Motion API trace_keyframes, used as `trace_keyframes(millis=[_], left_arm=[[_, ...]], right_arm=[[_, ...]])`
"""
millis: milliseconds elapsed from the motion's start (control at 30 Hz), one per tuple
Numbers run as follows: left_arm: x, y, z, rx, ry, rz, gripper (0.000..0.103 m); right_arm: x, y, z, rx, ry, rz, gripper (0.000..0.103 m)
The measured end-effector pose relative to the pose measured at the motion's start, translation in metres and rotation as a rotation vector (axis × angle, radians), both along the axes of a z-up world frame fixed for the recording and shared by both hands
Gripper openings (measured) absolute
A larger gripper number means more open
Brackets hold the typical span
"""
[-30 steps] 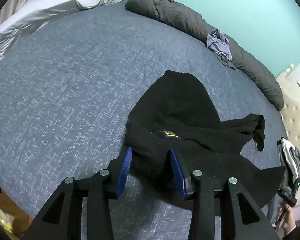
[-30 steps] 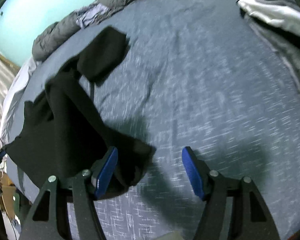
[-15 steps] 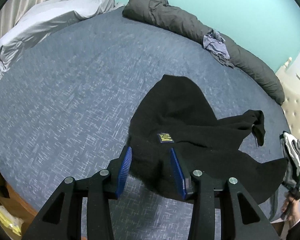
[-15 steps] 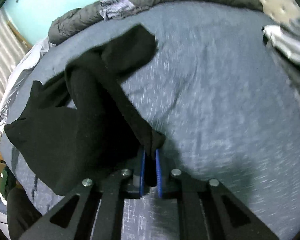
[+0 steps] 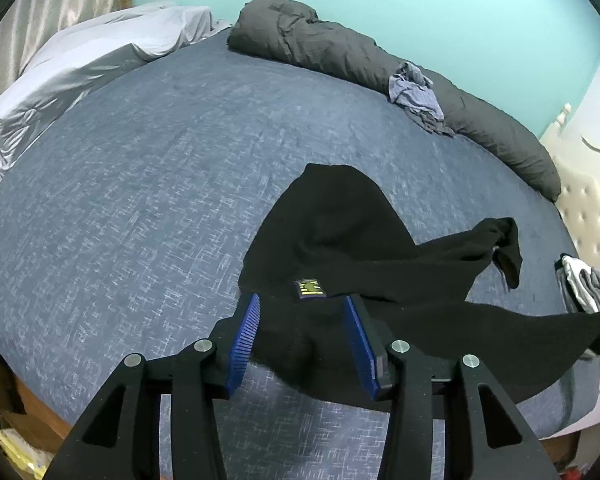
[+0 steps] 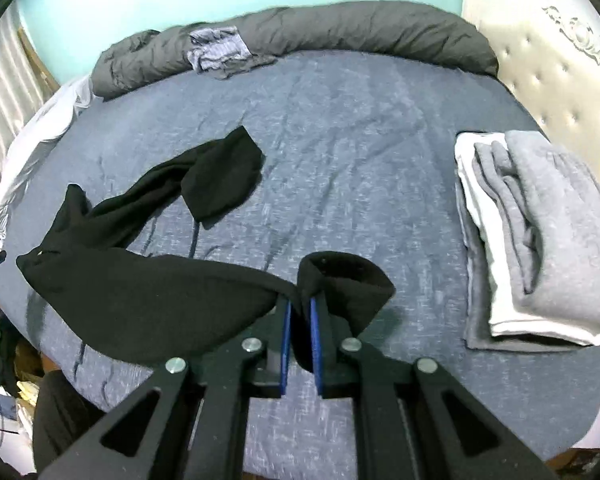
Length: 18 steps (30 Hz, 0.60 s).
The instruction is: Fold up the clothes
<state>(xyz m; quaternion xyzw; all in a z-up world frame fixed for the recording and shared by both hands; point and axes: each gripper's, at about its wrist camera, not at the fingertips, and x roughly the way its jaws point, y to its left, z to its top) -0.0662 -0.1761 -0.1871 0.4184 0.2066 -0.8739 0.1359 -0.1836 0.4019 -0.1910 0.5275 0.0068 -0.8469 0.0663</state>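
Left claw (image 5: 302, 330) stands wide, its blue pads either side of the collar of the black garment (image 5: 340, 236) sprawled on the blue bed (image 5: 140, 168), right claw (image 6: 299, 330) pinched tight on a sleeve cuff, folded grey clothes (image 6: 540, 236) stacked far right.

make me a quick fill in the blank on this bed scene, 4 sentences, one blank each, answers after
1. The right claw is shut on the black garment, while the left claw is ____.
2. The small label sewn on the black garment is ____ in colour.
3. The folded stack of clothes lies next to the tufted ____.
4. The crumpled striped cloth rests on the rolled dark grey ____.

Answers: open; yellow; headboard; duvet
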Motion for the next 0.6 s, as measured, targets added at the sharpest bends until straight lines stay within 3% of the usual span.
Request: trace_keyframes(millis=[100, 167, 233, 333, 600], left_arm=[[-0.002, 0.0, -0.007, 0.01, -0.007, 0.01, 0.048], [-0.001, -0.002, -0.01, 0.013, -0.013, 0.012, 0.049], [0.001, -0.005, -0.012, 0.011, -0.015, 0.016, 0.051], [0.004, -0.013, -0.015, 0.009, -0.019, 0.022, 0.054], [0.018, -0.033, -0.041, 0.059, -0.043, 0.049, 0.057]], right_arm=[[-0.013, 0.005, -0.017, 0.061, -0.04, -0.069, 0.011], [-0.019, 0.007, -0.03, 0.086, -0.029, -0.122, 0.024], [-0.02, 0.004, -0.039, 0.127, 0.003, -0.152, 0.031], [-0.014, 0.003, -0.039, 0.141, 0.075, -0.16, 0.054], [0.019, 0.015, -0.062, -0.052, 0.083, -0.185, 0.056]])
